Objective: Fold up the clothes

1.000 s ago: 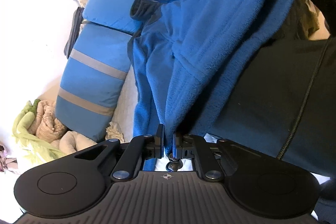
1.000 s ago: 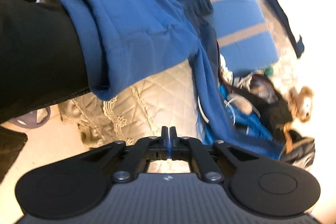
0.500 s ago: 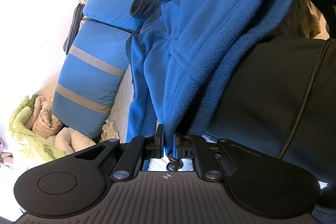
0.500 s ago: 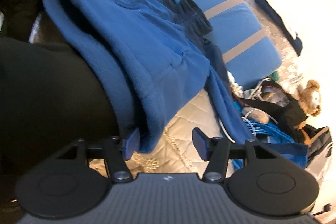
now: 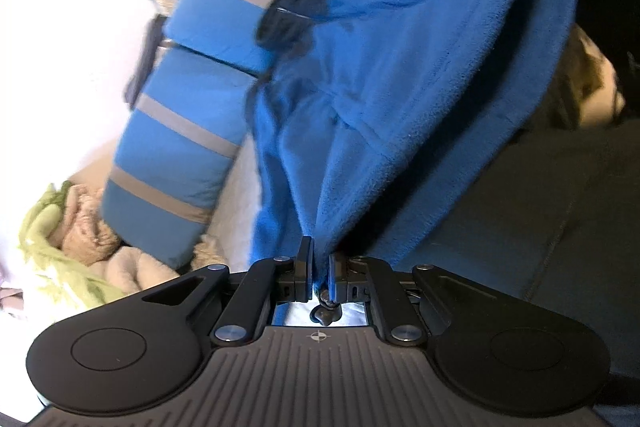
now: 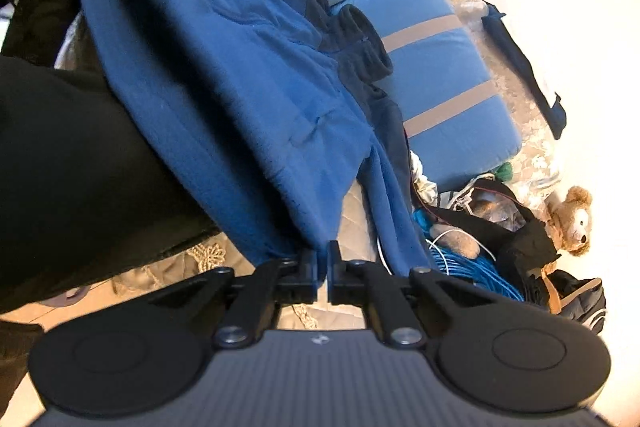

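Fleece (image 6: 224, 99) now pinched by the right gripper (image 6: 322, 259), wide open a half-second ago; left gripper (image 5: 318, 259) stays clamped on its corner, so both ends are held for folding.

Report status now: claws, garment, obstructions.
Left claw shut on blue fleece. Right claw shut on its hem. Black sleeve underneath.

quilted beige bed cover (image 6: 356, 203) ahead of the right gripper (image 6: 323, 259); on it lie blue fleece (image 6: 240, 67), striped blue cushions (image 6: 432, 67) beyond, coiled blue cable (image 6: 472, 267) rightward.
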`<action>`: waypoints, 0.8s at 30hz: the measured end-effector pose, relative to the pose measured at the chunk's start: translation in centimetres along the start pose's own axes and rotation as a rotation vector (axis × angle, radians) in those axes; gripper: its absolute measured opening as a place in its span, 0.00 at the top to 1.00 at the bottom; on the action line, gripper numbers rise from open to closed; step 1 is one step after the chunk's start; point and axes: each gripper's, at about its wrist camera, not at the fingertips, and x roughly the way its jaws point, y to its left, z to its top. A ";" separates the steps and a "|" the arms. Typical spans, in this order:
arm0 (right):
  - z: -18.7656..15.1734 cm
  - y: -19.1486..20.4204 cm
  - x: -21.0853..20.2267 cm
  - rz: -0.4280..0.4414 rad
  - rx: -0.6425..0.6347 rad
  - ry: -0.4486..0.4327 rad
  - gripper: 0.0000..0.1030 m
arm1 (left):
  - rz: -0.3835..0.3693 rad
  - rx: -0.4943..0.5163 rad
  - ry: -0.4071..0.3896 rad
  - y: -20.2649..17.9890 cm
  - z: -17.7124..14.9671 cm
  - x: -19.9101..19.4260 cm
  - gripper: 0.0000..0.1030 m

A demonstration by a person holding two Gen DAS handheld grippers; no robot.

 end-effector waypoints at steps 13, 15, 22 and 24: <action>-0.2 -2.1 -0.8 0.134 0.167 -0.021 0.14 | -0.182 -0.326 0.084 5.4 -1.8 0.3 0.50; 0.2 -3.6 -1.1 0.179 0.254 -0.027 0.10 | -0.266 -0.491 0.082 8.1 -2.2 0.2 0.50; 3.0 -7.6 0.5 0.200 0.412 -0.065 0.00 | -0.345 -0.928 -0.026 15.8 -4.3 1.2 0.38; 4.0 -8.4 1.1 0.181 0.415 -0.084 0.00 | -0.311 -0.996 -0.028 17.0 -4.9 2.1 0.38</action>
